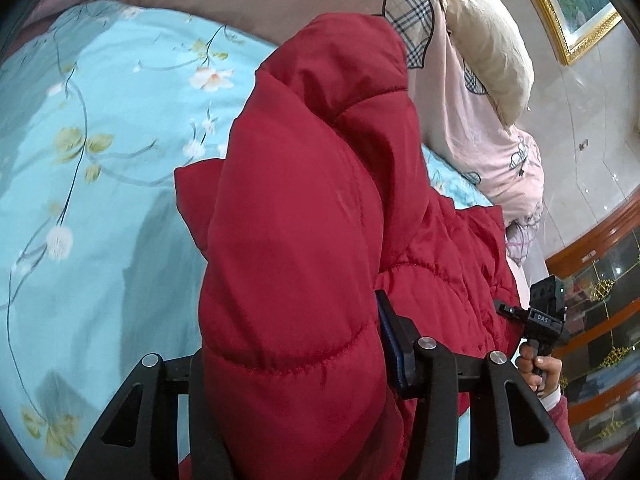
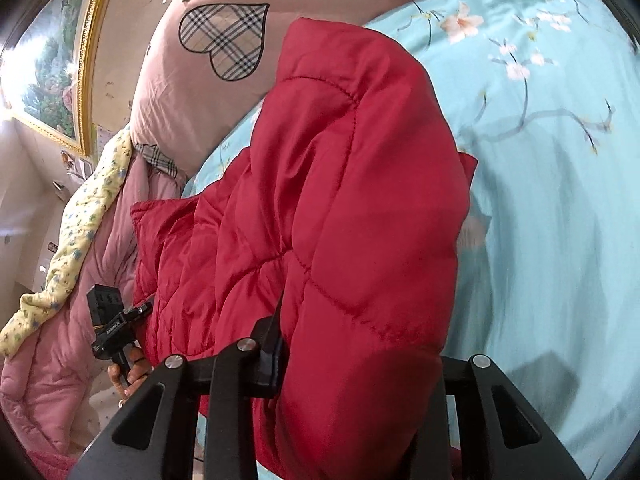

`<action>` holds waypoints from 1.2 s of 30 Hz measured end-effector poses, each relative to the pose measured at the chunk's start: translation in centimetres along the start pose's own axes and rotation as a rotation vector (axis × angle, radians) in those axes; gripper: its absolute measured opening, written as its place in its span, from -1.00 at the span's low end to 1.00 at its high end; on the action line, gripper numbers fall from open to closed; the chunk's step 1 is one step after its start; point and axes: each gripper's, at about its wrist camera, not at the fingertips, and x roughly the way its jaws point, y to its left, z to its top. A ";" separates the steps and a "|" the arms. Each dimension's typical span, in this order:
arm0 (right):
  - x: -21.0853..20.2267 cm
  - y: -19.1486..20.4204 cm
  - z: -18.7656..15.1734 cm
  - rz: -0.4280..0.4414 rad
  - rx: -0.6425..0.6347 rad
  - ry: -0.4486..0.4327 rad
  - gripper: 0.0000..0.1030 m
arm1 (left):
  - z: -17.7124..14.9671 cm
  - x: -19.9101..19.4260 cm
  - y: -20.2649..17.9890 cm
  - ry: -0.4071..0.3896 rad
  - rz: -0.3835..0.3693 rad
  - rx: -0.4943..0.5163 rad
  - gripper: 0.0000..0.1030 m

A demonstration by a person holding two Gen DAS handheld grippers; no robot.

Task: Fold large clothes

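Observation:
A red quilted padded jacket (image 1: 304, 208) lies bunched over the light blue floral bedsheet (image 1: 92, 152). My left gripper (image 1: 296, 364) is shut on a thick fold of the jacket; the fabric fills the space between the fingers and hides their tips. In the right wrist view the same jacket (image 2: 340, 208) is held the same way: my right gripper (image 2: 360, 376) is shut on a puffy fold. The right gripper also shows in the left wrist view (image 1: 540, 320), at the jacket's right edge. The left gripper shows in the right wrist view (image 2: 116, 328), at the jacket's left edge.
A pink quilt with plaid hearts (image 2: 208, 60) is piled at the head of the bed, with a beige pillow (image 1: 484, 44) on it. A gold-framed painting (image 2: 52, 64) hangs on the wall. A wooden glass cabinet (image 1: 600, 280) stands beside the bed.

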 end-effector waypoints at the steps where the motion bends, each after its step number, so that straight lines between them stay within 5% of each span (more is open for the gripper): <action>1: -0.1 -0.2 -0.5 0.002 0.012 0.007 -0.36 | -0.3 0.0 0.2 0.004 0.013 0.001 -0.08; 15: 1.6 -3.4 -1.6 -0.020 0.097 -0.039 -0.04 | -1.4 3.3 -0.8 -0.037 0.273 0.053 0.37; 21: 2.1 -4.4 -1.8 -0.006 0.147 -0.062 0.11 | -3.0 3.1 -3.6 -0.140 0.507 0.143 0.83; 23: 2.0 -4.4 -2.0 -0.019 0.147 -0.067 0.18 | -3.3 3.0 -4.9 -0.164 0.557 0.165 0.84; 34: 1.5 -3.4 -2.3 -0.137 0.113 -0.099 0.43 | -3.0 -1.4 -5.9 -0.258 0.621 0.052 0.89; 36: 1.5 -3.4 -2.3 -0.136 0.121 -0.099 0.45 | -3.2 -2.7 -6.3 -0.274 0.576 0.045 0.89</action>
